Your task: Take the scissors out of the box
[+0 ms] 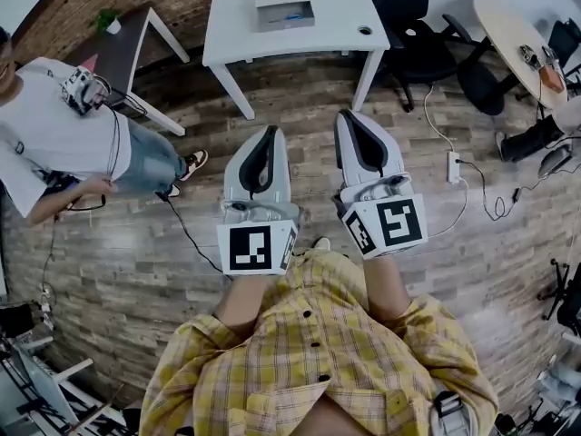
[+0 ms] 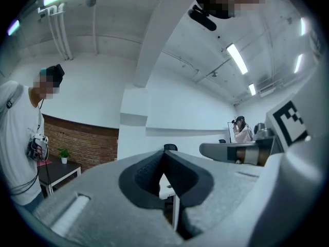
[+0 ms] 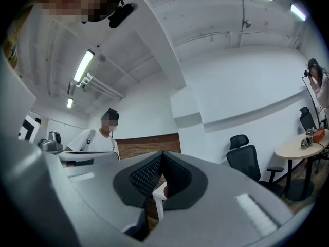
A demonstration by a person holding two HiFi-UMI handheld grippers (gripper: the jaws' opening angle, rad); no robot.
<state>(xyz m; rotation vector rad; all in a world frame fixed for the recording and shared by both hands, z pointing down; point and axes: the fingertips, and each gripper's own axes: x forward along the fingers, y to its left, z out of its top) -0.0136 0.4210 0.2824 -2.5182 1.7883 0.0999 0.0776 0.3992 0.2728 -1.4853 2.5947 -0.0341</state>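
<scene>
A shallow grey box [image 1: 284, 12] lies on the white table [image 1: 336, 25] far ahead in the head view. Something blue shows inside it; I cannot make out scissors. Both grippers are held side by side over the wooden floor, well short of the table and aimed at it. My left gripper [image 1: 270, 133] is shut, its dark pads meeting at the tip [image 2: 163, 152] with nothing between them. My right gripper [image 1: 349, 116] is also shut and empty [image 3: 163, 153]. Each gripper view looks upward at walls and ceiling, with a white table leg [image 2: 176, 210] below the jaws.
A person in a white T-shirt [image 1: 64, 134] stands at the left beside a dark side table [image 1: 118, 48]. A black office chair [image 1: 408, 25] and a round table [image 1: 517, 25] are at the right. A power strip [image 1: 453, 166] and cables lie on the floor.
</scene>
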